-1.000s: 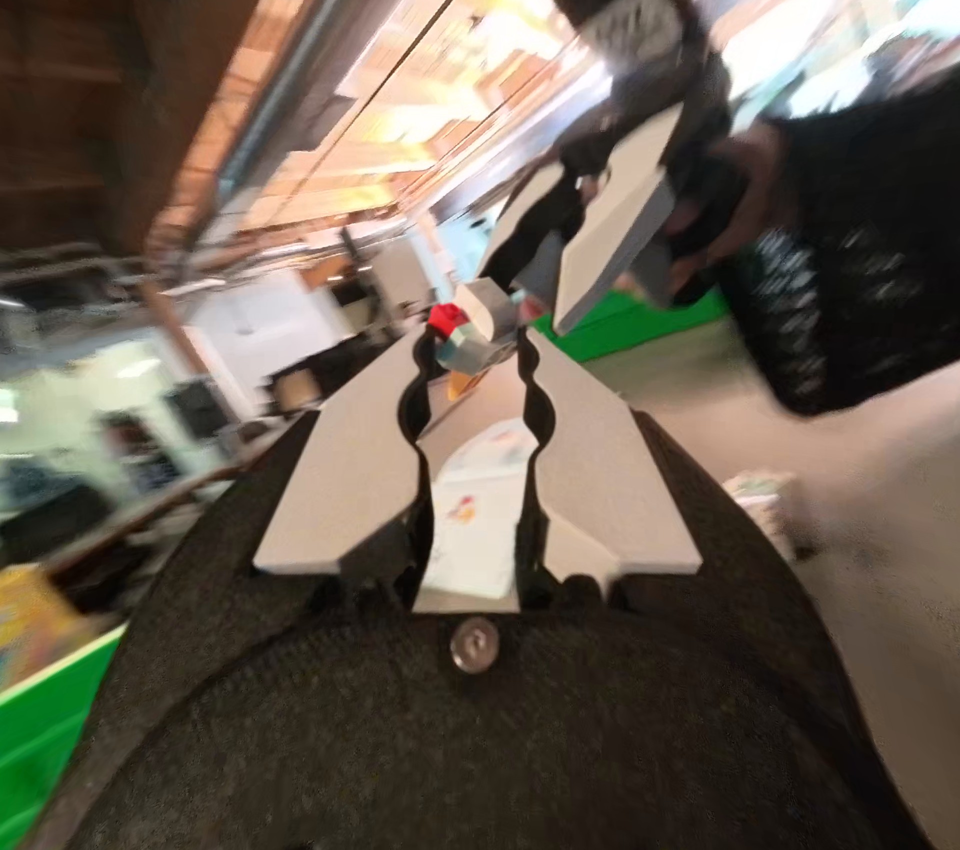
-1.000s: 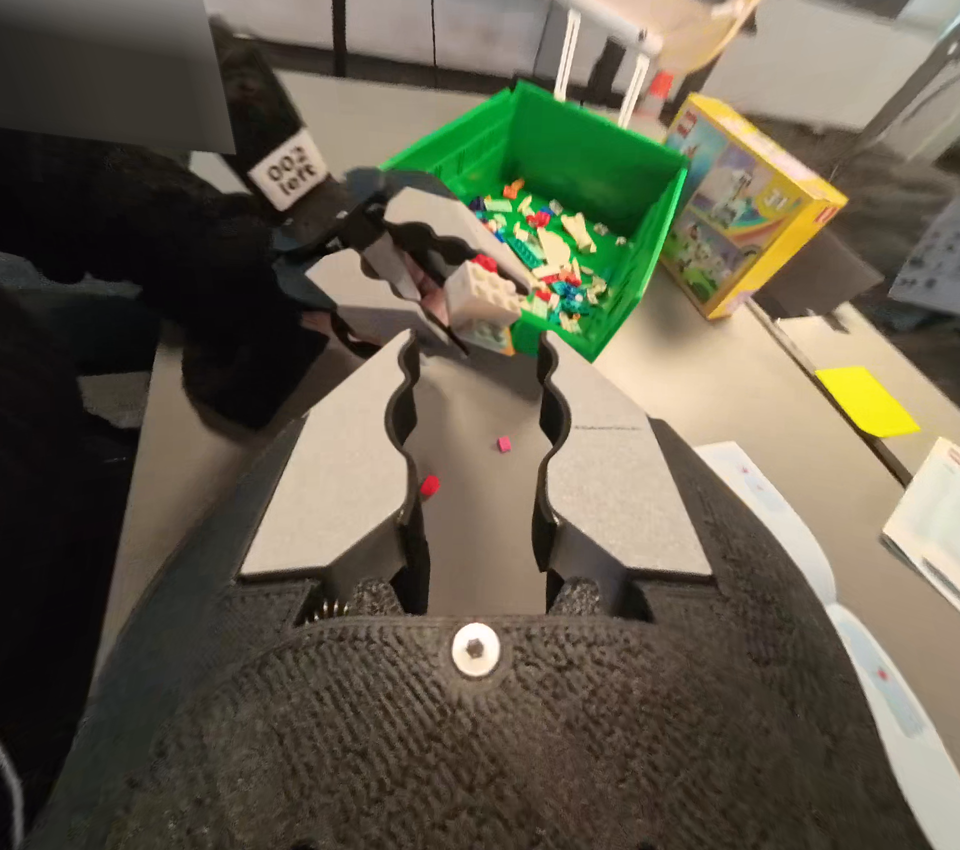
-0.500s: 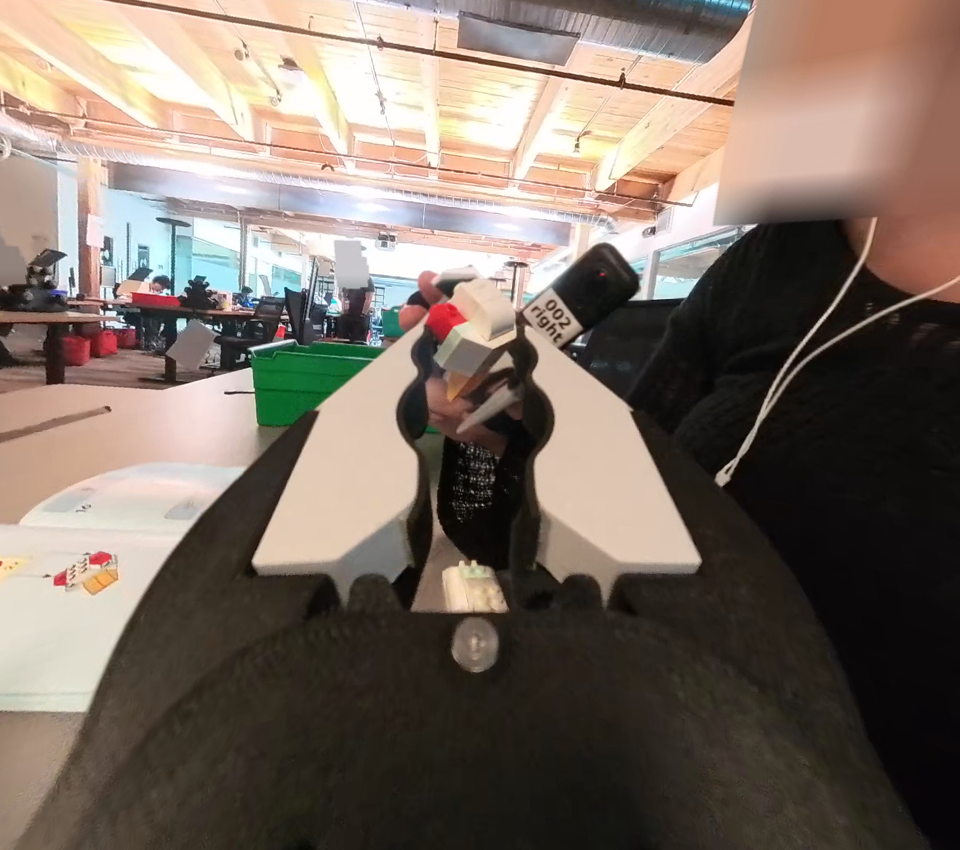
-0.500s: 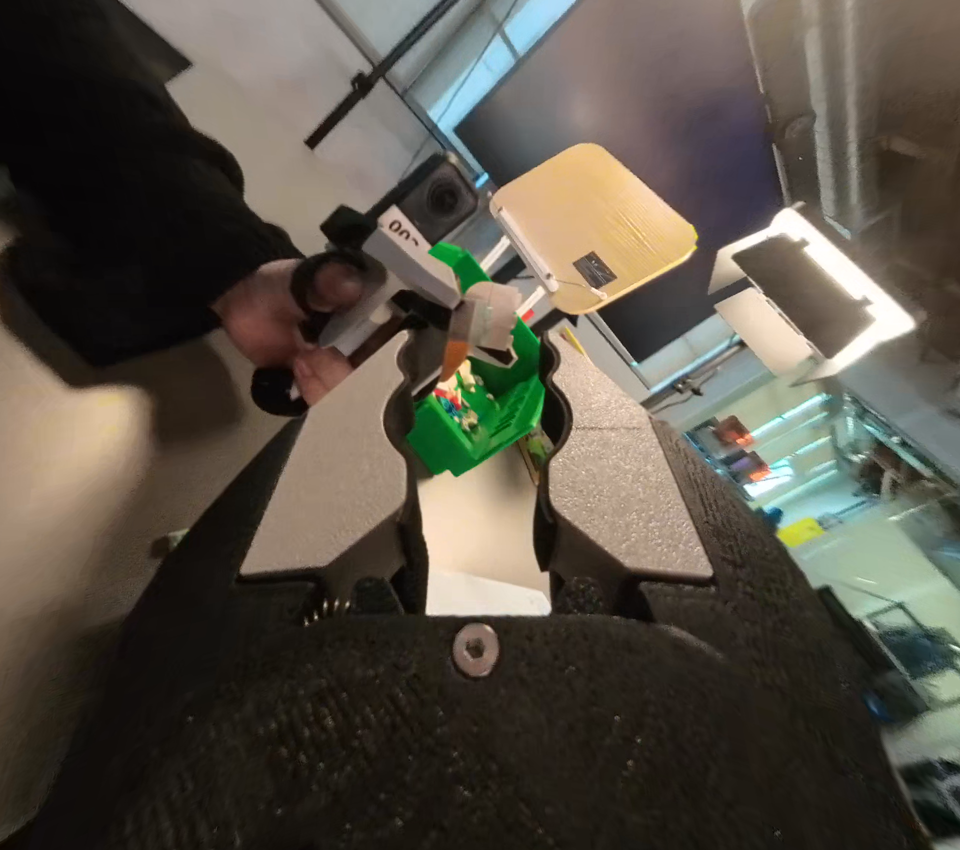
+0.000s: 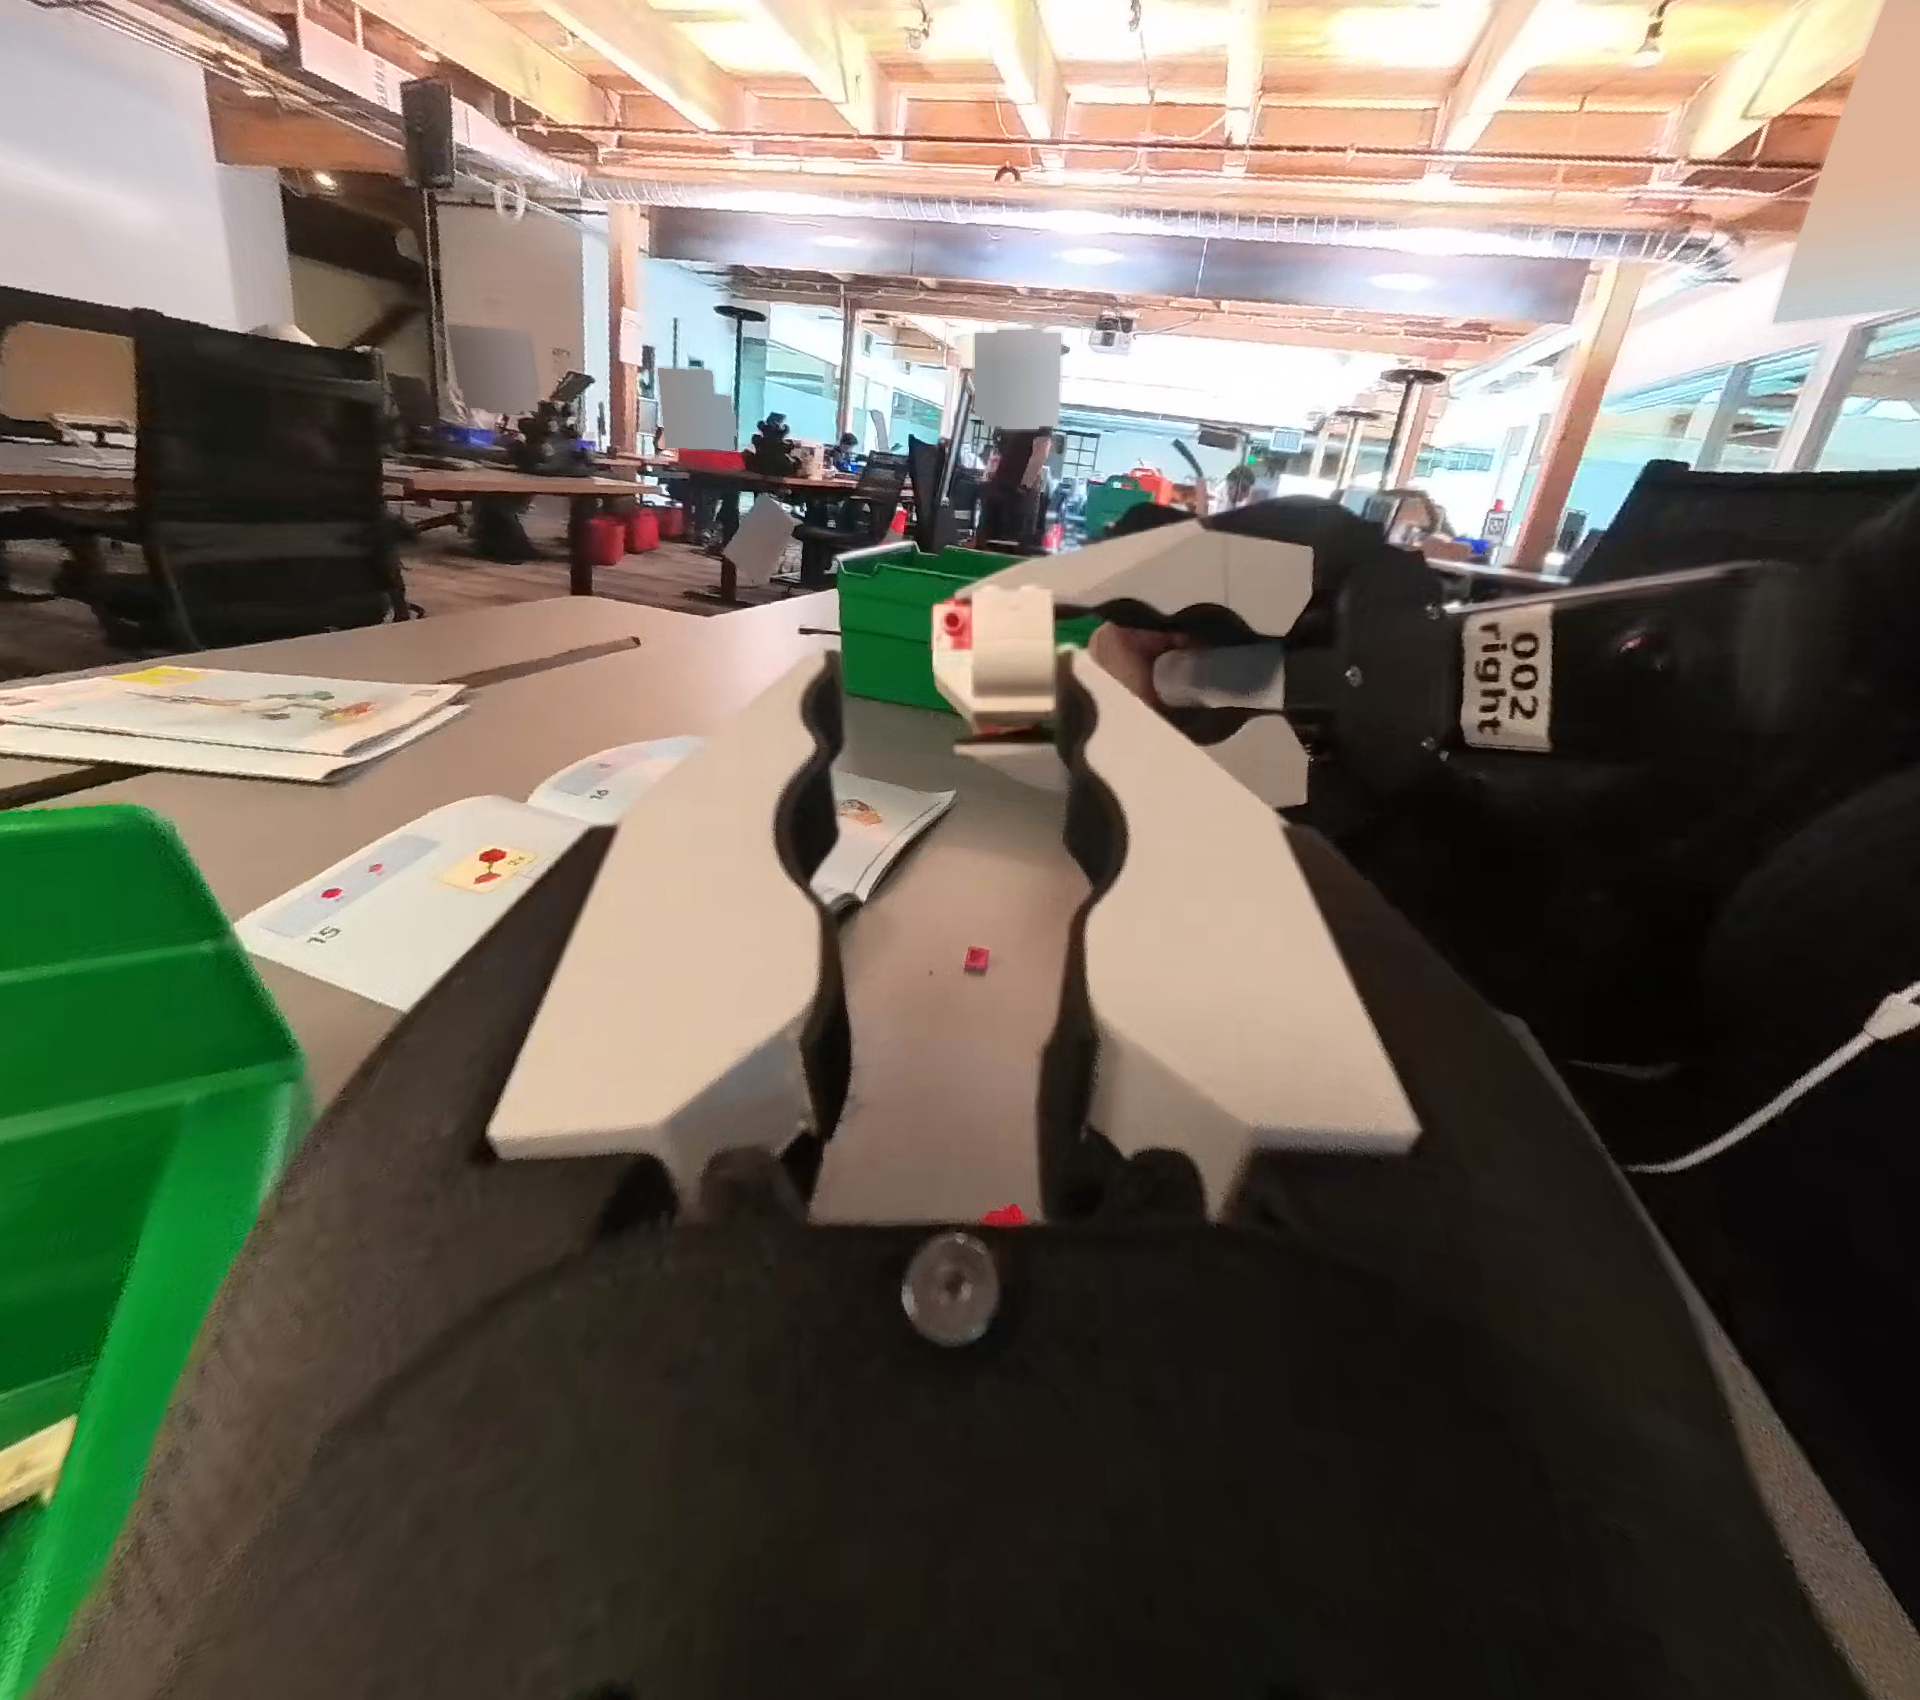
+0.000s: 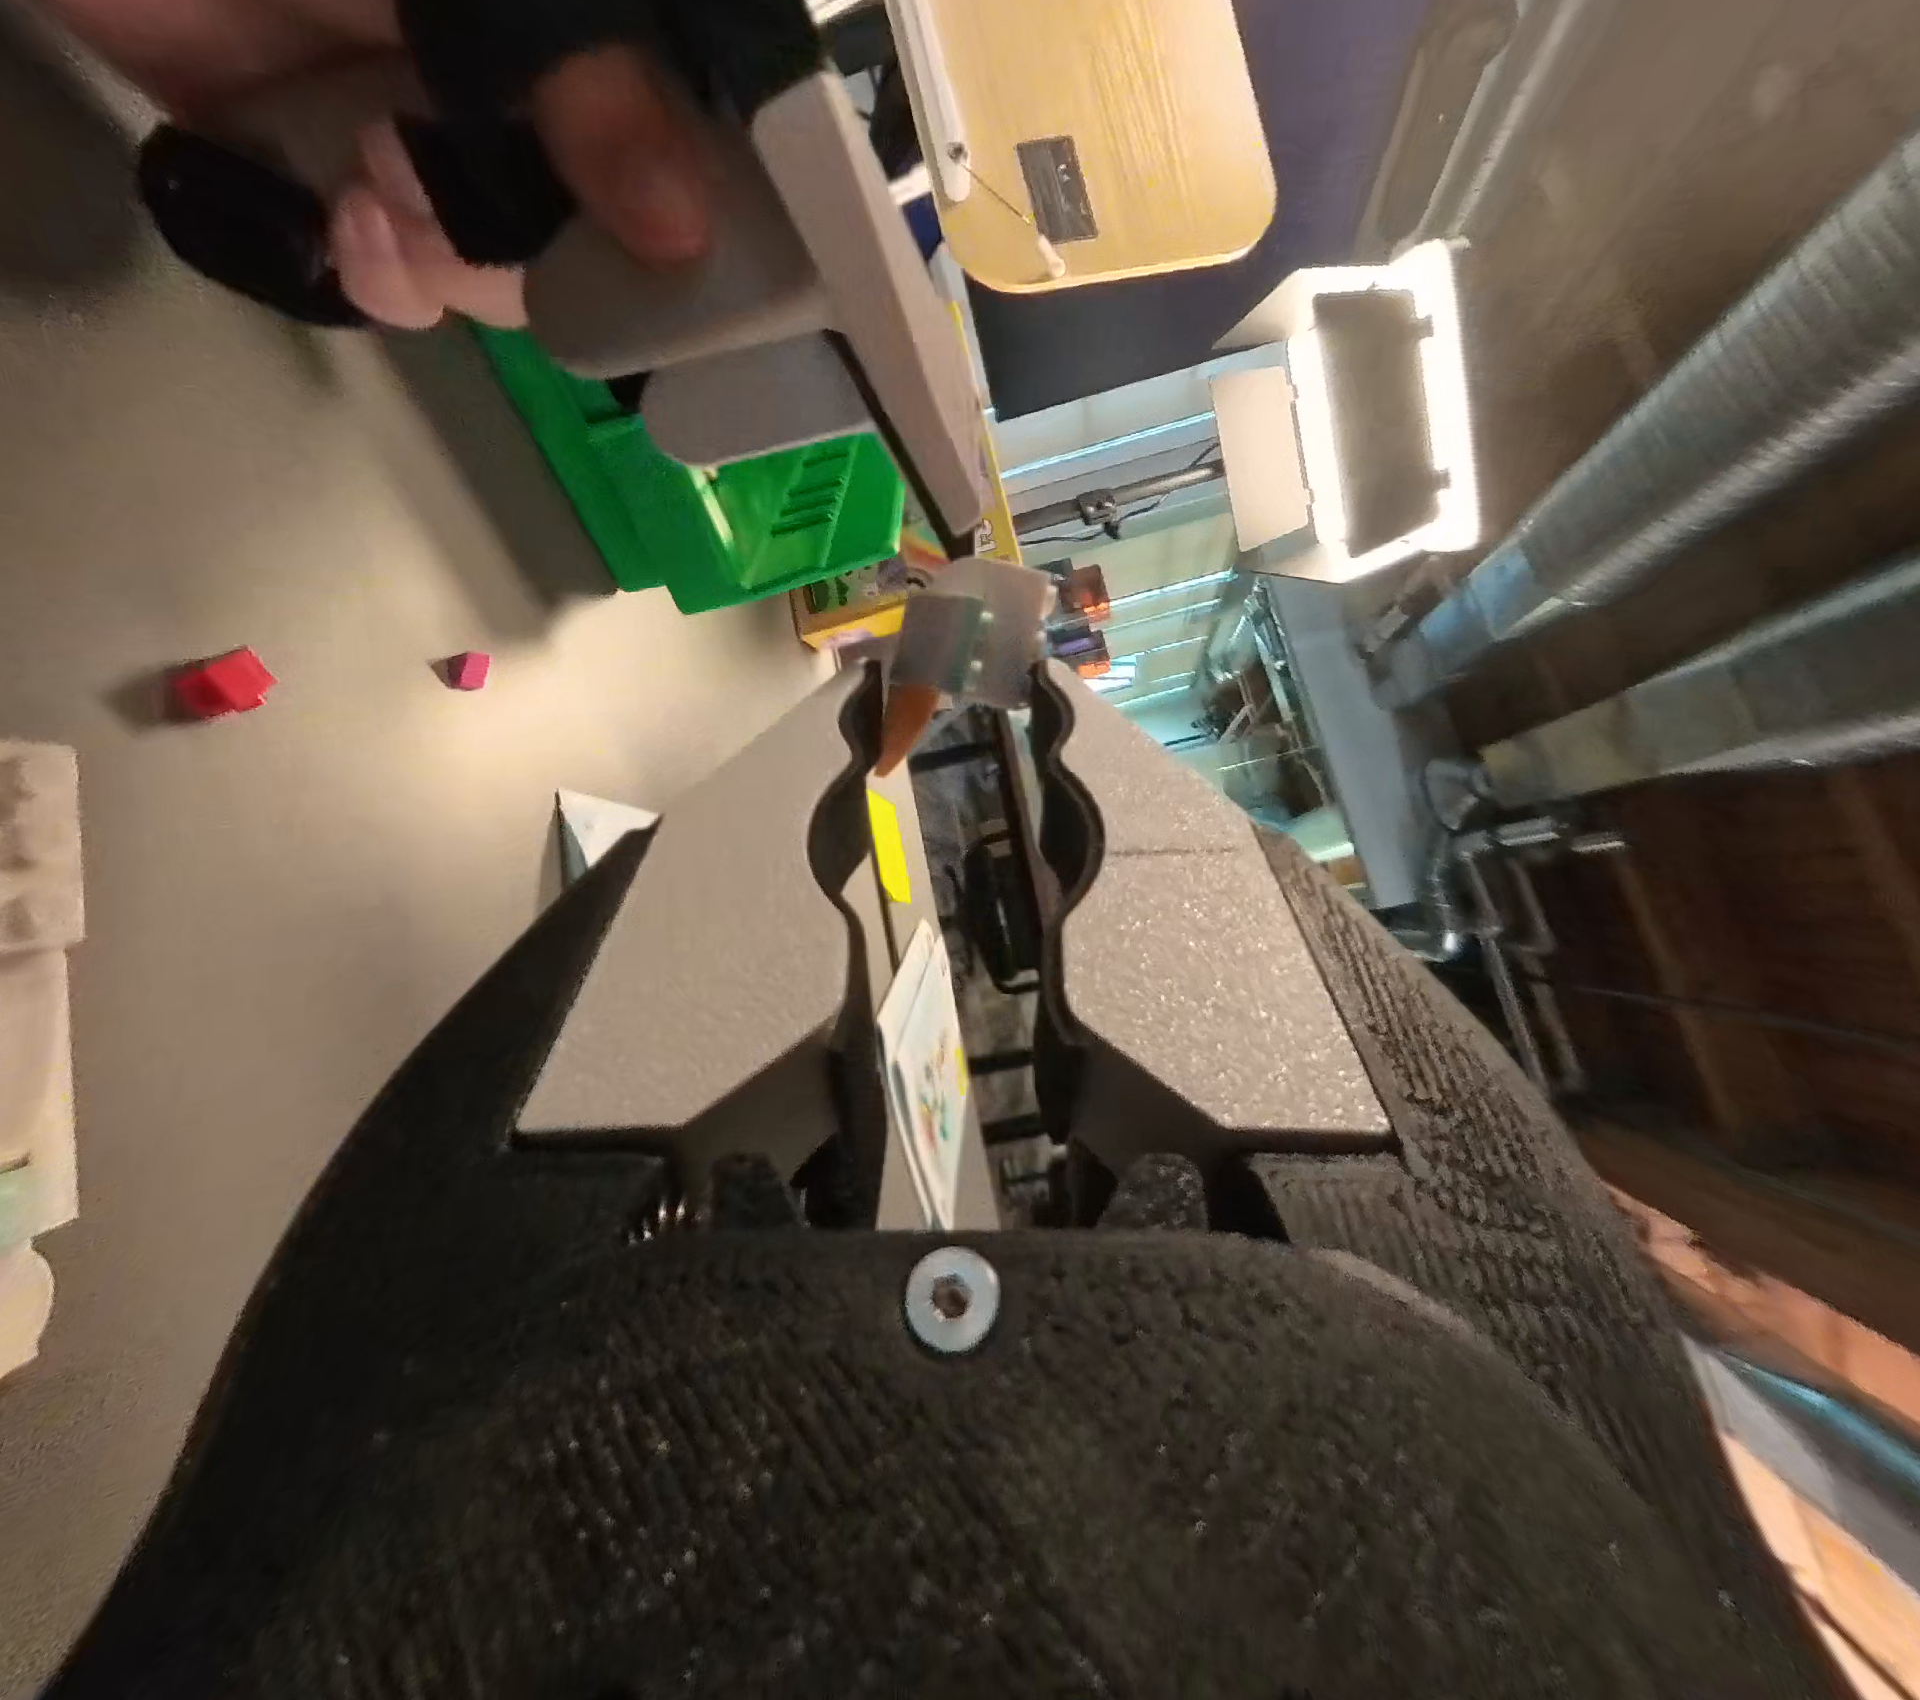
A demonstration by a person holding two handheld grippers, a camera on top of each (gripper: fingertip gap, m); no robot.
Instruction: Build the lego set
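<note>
Gripping the small white lego build [image 6: 977,637], the right hand-held gripper [image 6: 951,674] meets the released left hand-held gripper [image 5: 945,684] above a table [image 5: 914,1027] strewn with a green bin [image 5: 894,632], booklet [image 5: 416,892] and red pieces [image 6: 220,682].

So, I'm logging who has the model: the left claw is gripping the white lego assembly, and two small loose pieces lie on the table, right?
Not quite. The right claw grips the white lego assembly at its tips, as the right wrist view shows; the left claw is open. A red piece and a pink piece do lie loose on the table.
</note>
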